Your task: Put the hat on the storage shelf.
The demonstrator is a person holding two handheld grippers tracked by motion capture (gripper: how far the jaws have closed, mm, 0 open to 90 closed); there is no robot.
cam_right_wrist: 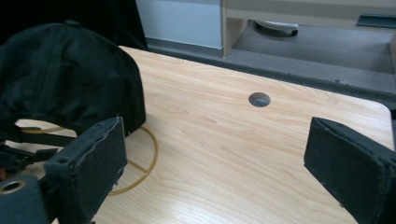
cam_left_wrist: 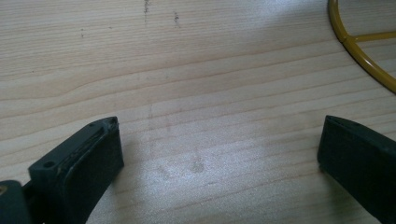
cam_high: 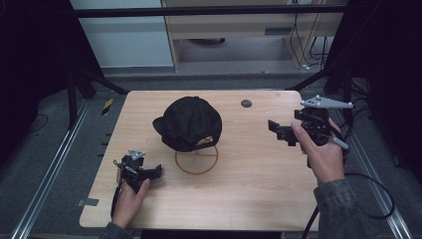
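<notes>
A black cap is perched on a yellow wire stand at mid-desk. Both grippers are held wide and empty: the left gripper low near the stand, the right gripper raised well apart. The cap is probably best approached slowly, gripped by its edge. The wooden desk is otherwise bare but for a small grey disc; grey floor and a shelf unit are seen beyond.

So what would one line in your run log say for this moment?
left gripper: open, low on table | right gripper: open, raised | black cap: on yellow ring stand, untouched
</notes>
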